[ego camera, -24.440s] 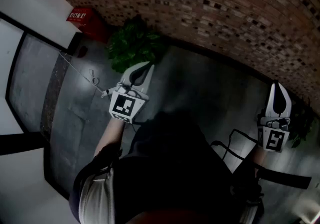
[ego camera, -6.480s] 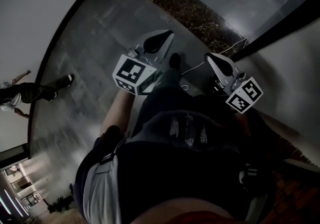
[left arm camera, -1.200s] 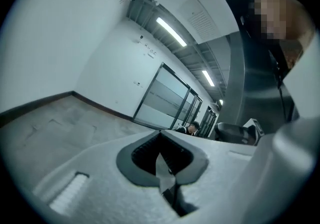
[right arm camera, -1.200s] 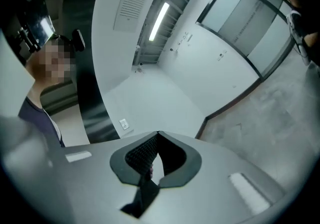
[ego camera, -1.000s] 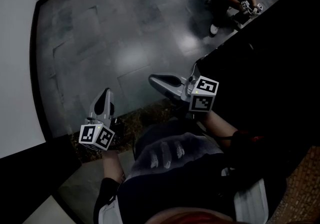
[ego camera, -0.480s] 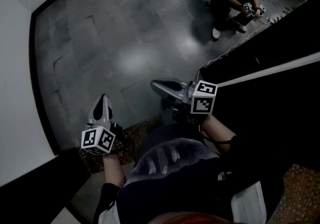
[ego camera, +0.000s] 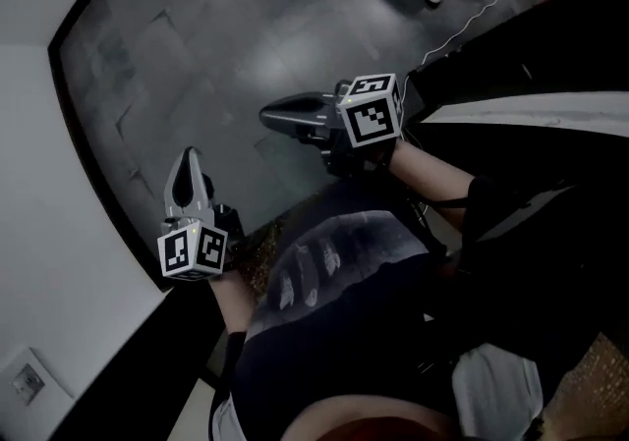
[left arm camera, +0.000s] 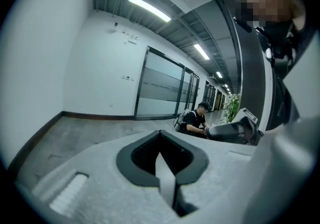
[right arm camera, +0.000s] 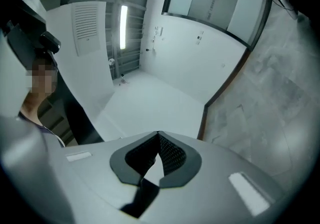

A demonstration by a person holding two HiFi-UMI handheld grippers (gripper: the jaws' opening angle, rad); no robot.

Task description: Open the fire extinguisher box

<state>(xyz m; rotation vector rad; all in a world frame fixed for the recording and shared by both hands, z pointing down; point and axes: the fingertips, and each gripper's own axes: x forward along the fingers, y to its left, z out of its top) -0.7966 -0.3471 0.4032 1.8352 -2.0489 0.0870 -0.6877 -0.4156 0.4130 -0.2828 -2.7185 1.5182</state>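
No fire extinguisher box shows in any view. In the head view my left gripper [ego camera: 187,160] hangs low at the left over the dark grey floor, jaws shut and empty. My right gripper [ego camera: 271,115] is held higher, near the middle, pointing left, also shut with nothing in it. Seen from the left gripper view, the left gripper [left arm camera: 160,133] has its jaws closed against each other, and the right gripper [left arm camera: 232,131] shows at the right. The right gripper view has the right gripper [right arm camera: 158,134] with its tips together, facing a white wall.
A white wall with dark skirting [ego camera: 77,125] curves along the left. A crouching person [left arm camera: 194,120] works down the corridor beside a plant [left arm camera: 232,109] and glass partitions [left arm camera: 160,88]. A white cable [ego camera: 472,15] lies on the floor. A wall plate [ego camera: 25,382] sits low left.
The view has swung: the crouching person has slid to the top edge. My right gripper now sits higher in the view and my left slightly higher. Both jaws stay shut.
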